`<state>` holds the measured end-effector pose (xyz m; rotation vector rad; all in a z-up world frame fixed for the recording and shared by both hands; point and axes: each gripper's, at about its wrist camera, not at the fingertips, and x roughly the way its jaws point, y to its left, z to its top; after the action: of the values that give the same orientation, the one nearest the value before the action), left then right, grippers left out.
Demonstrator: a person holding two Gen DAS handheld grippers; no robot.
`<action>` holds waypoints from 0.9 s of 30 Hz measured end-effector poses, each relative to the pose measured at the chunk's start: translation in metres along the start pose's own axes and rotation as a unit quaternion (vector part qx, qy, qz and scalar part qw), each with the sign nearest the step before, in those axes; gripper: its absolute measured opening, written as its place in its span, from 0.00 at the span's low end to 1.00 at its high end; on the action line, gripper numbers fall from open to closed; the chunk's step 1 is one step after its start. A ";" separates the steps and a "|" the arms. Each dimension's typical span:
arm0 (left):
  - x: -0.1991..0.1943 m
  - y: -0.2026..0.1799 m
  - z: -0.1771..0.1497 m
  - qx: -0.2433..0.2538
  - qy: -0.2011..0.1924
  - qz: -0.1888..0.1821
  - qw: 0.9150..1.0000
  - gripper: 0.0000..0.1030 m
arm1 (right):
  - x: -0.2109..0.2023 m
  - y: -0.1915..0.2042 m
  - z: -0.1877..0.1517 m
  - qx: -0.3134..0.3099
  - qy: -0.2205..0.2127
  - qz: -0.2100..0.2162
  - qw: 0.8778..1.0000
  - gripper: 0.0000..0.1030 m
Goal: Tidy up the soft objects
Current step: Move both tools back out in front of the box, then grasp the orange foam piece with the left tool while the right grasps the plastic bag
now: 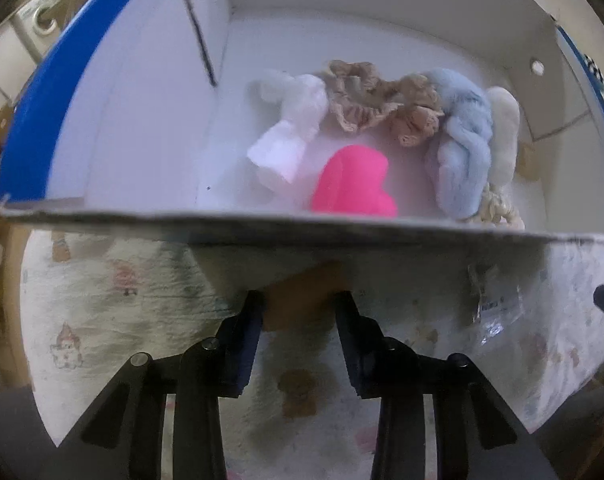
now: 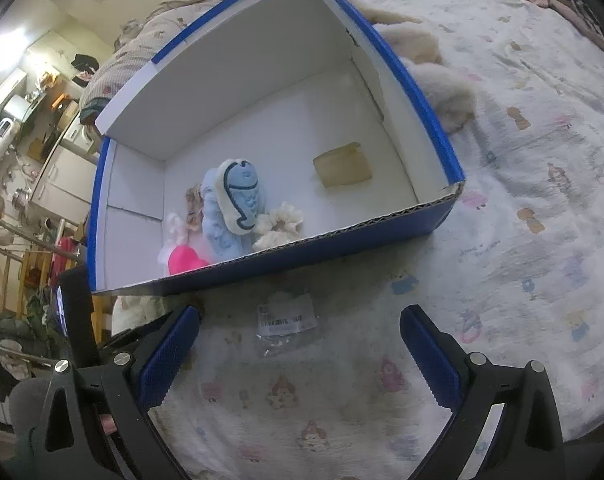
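A blue cardboard box (image 2: 433, 216) with a white inside lies on the bed. In it lie a pink heart (image 1: 353, 186), a white fluffy piece (image 1: 290, 136), a beige scrunchie (image 1: 361, 96), a light blue plush (image 1: 461, 148) and a cream scrunchie (image 2: 280, 226). My left gripper (image 1: 300, 308) sits against the box's near wall (image 1: 302, 226), jaws partly apart, with something tan between the fingertips. My right gripper (image 2: 300, 344) is open and empty above the bedspread, in front of the box.
A clear plastic packet (image 2: 288, 322) with a barcode label lies on the printed bedspread (image 2: 521, 240) before the box. A cream fluffy toy (image 2: 433, 76) lies behind the box's right wall. A yellowish patch (image 2: 341, 164) is on the box floor. Furniture stands at the left.
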<state>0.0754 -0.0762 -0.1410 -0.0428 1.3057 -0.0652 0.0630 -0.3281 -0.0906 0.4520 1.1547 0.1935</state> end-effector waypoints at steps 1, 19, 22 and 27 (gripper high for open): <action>0.000 -0.001 0.000 0.003 0.000 -0.002 1.000 0.25 | 0.001 0.001 0.000 -0.001 0.003 0.000 1.000 1.00; -0.055 0.000 -0.018 -0.004 -0.037 -0.044 0.998 0.07 | 0.034 0.019 -0.004 -0.040 0.037 -0.029 0.998 1.00; -0.056 0.009 -0.016 -0.012 -0.041 -0.023 0.999 0.07 | 0.049 0.028 -0.006 -0.063 0.048 -0.053 0.995 1.00; -0.068 0.021 -0.018 -0.018 -0.066 0.002 0.998 0.07 | 0.079 0.047 -0.012 -0.109 0.064 -0.093 0.988 1.00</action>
<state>0.0408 -0.0500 -0.0819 -0.0749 1.1752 -0.0347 0.0872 -0.2532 -0.1398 0.1387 1.2781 0.1846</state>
